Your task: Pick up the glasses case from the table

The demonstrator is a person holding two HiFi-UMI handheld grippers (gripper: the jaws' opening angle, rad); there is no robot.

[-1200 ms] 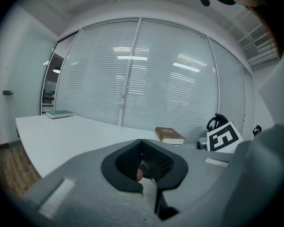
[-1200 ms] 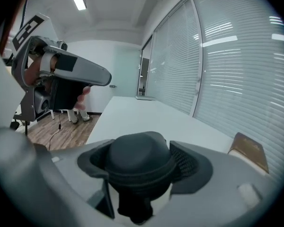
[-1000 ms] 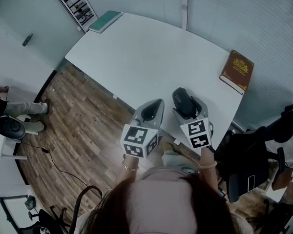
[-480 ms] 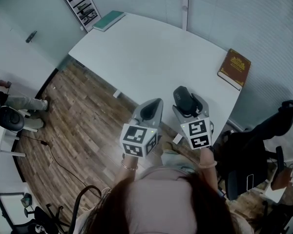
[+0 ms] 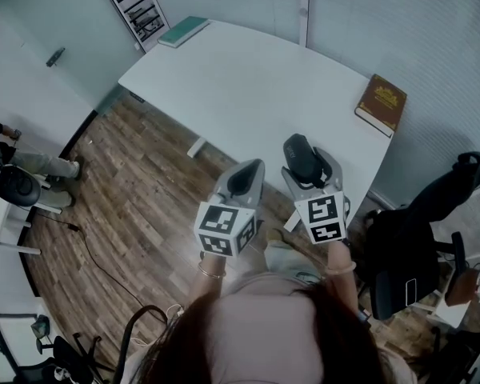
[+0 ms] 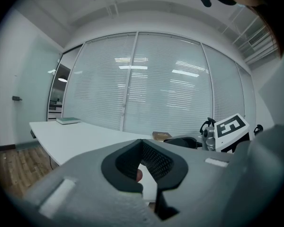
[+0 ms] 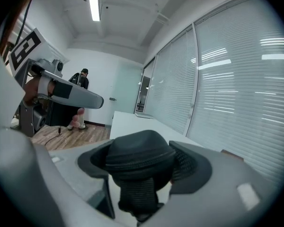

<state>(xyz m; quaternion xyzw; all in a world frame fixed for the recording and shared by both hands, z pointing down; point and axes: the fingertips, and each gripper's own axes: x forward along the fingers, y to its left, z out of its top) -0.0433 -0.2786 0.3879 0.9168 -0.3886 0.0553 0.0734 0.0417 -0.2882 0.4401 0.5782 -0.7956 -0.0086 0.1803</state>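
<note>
Case (image 5: pixel 298 152) sits clamped in the right gripper (image 5: pixel 309 162), a dark zipped shell filling the gap, with 1 of the 2 pads (image 7: pixel 195 168) pressed to each side of it. In the right gripper view the case (image 7: pixel 138 167) bulges out past the fingertips and its ribbed end hangs down between them. So the grip looks to be taken across the short width, probably because that is the only span these jaws can close over. The table (image 5: pixel 248 86) lies beyond and below the fingertips, and nothing shows the case touching it, so I judge the lift to be done or nearly so. The right gripper is held low and close to the body, marker cube toward the person, fingers pointing forward over the table's near edge and roughly level. That pose keeps the case from sliding out of the pads. The left gripper (image 5: pixel 246 174) hangs just beside it, to the left of the right fingers, over the floor and short of the table edge. Its jaws are drawn together to a point with nothing held between them, only a sliver of gap showing in the left gripper view (image 6: pixel 143 167). It seems parked there to stay out of the way, since 1 gripper is enough for so light a thing. Far past the right fingertips a brown book (image 5: pixel 380 104) lies at the table's right corner, and a teal book (image 5: pixel 184 30) lies at the far left end, both well apart from the case.
</note>
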